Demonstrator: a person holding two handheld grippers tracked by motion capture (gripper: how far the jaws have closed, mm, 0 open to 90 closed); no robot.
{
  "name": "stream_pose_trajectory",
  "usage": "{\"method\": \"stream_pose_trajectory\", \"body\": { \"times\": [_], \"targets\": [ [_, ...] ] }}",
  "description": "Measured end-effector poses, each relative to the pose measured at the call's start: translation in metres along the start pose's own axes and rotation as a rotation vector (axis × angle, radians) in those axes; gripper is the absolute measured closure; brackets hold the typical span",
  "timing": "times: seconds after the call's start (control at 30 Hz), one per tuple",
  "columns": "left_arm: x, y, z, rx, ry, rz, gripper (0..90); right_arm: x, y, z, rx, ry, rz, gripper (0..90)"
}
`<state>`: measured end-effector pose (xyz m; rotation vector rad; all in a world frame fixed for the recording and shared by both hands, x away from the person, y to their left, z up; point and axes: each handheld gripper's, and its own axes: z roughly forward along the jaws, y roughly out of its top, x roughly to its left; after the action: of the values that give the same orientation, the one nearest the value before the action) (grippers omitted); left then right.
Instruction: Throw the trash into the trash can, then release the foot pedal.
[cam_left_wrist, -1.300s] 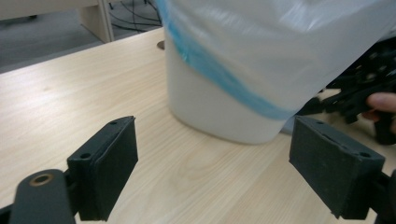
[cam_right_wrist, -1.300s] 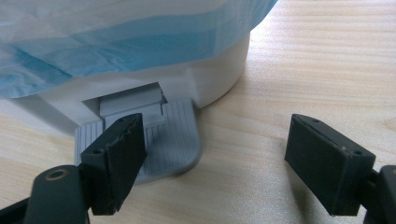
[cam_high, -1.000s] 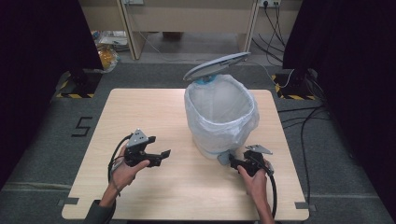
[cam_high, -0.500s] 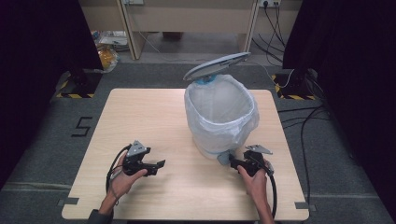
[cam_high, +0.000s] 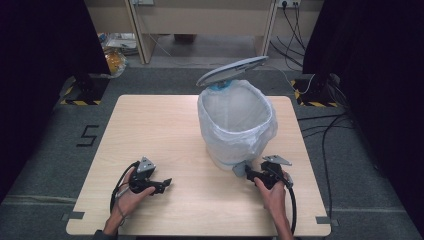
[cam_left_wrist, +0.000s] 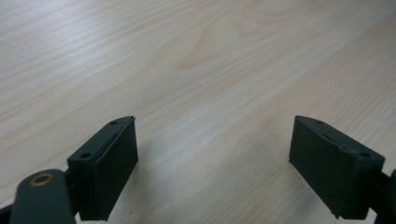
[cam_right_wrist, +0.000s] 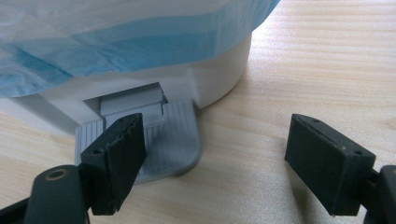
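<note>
A white pedal bin (cam_high: 239, 131) stands upright toward the far right of the wooden table, lined with a thin white-and-blue plastic bag (cam_high: 220, 125) folded over its rim. Its grey lid (cam_high: 232, 71) is tilted up, open. A ribbed grey foot pedal (cam_right_wrist: 166, 140) juts out at its base, pressed down.

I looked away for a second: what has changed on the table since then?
The left gripper has come down toward the person and now sits low over the bare table, jaws open and empty. The right gripper stayed at the bin's pedal; the bin and its raised lid are unchanged.
</note>
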<state>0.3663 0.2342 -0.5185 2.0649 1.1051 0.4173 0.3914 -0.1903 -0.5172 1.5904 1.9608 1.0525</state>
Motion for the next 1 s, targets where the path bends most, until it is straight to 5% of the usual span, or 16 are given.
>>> {"method": "stream_pose_trajectory", "body": {
  "times": [1.0],
  "targets": [
    [-0.0019, -0.0091, -0.0010, -0.004, 0.026, 0.008, 10.9, 0.0001, 0.0000, 0.0000, 0.002, 0.003, -0.001, 20.1]
  ]
}}
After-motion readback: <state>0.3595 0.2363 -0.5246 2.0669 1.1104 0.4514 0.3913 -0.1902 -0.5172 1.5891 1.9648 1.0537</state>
